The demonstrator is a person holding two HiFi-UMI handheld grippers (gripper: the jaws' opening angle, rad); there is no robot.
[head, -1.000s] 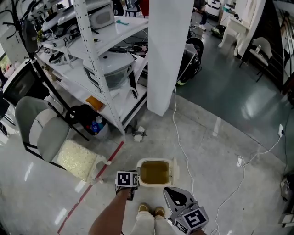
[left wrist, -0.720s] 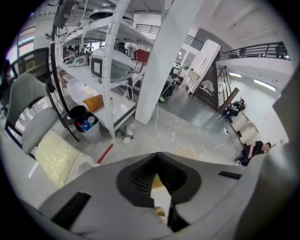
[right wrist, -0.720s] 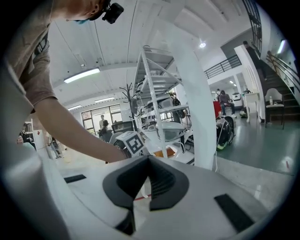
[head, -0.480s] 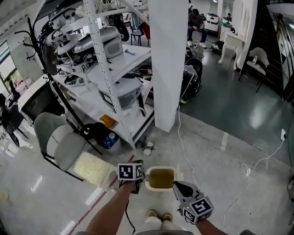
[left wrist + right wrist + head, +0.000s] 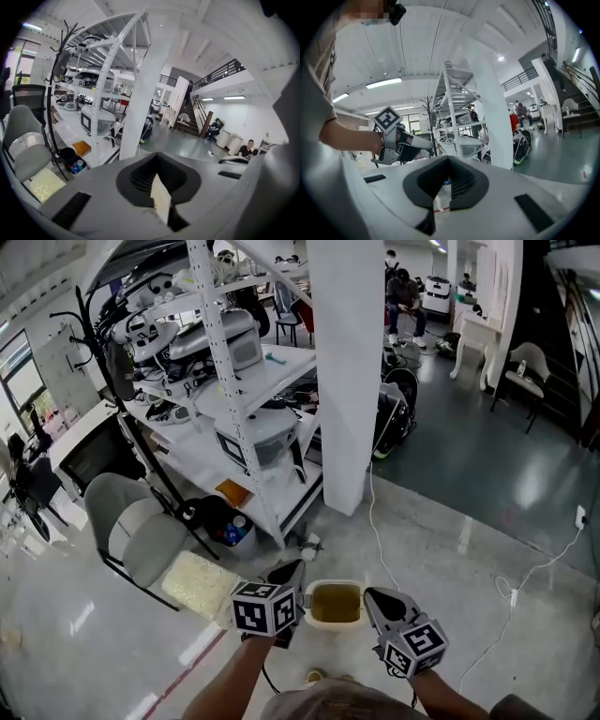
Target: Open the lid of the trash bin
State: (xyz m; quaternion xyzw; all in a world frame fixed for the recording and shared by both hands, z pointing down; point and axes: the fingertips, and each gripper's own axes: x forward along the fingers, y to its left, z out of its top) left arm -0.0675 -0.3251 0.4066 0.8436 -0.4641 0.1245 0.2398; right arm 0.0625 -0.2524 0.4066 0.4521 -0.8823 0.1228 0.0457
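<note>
This is a robotics lab or workshop in a big open hall. At left a white metal rack (image 5: 225,399) is loaded with machines and gear, and cables (image 5: 373,512) trail over polished concrete floor (image 5: 469,549). A staircase (image 5: 199,115) rises far right, beyond a white pillar (image 5: 349,371)

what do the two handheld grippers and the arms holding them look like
The left gripper and right gripper are light grey pointed shells with a dark ribbed recess between the fingers. Each carries a white cube printed with black square markers. The forearms are bare, without sleeves.

Cream trash bin (image 5: 335,584), apparently open, on floor (image 5: 441,559)
</note>
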